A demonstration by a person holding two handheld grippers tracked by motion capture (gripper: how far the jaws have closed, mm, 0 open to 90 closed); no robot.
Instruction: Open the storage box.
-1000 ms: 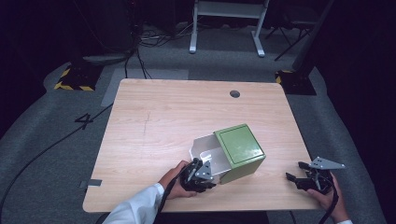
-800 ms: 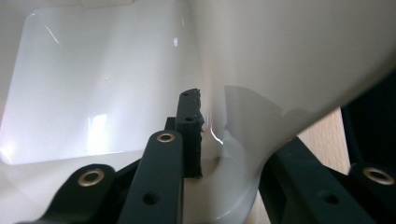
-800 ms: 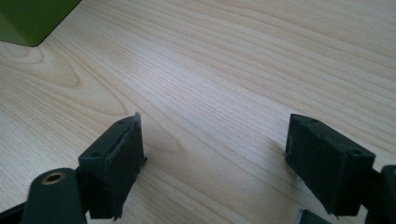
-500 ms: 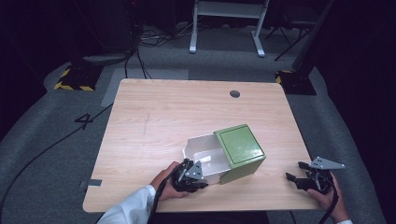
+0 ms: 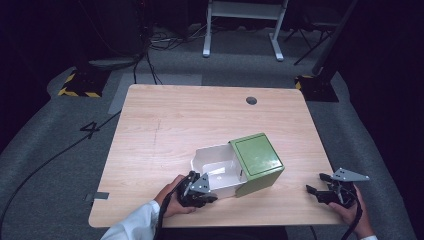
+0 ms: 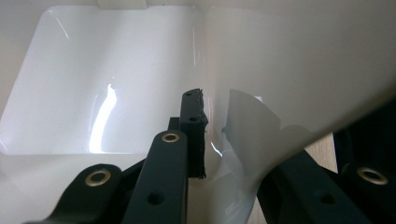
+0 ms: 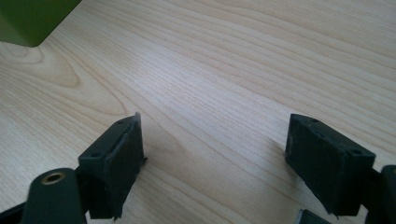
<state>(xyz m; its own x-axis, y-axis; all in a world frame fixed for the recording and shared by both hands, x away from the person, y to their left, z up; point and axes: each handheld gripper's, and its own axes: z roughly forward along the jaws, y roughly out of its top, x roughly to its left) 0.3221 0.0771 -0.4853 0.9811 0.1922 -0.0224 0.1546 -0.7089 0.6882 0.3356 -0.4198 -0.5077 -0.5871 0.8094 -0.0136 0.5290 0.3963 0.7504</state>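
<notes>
The wooden table (image 5: 165, 130) carries a green box (image 5: 257, 162) near its front edge, right of the middle, standing apart from the right edge. A white drawer (image 5: 215, 170) is pulled out of the box's left side, its open top facing up and its outer end reaching toward the front edge. A small pale slip lies on the drawer's floor in the high view; what it is cannot be told. The left gripper (image 5: 200, 187) sits at the drawer's front wall, close to the table's front edge, and its jaws are clamped on that wall: in the left gripper view one black pad (image 6: 194, 133) lies inside the drawer (image 6: 102, 70) against the glossy white wall, the other jaw outside it. The person's left hand (image 5: 170, 200) and white sleeve come up from the front edge behind it. The right gripper (image 5: 325, 192) rests at the front right corner of the table, well apart from the box, its jaws spread wide over bare wood (image 7: 224, 84) with nothing between them.
</notes>
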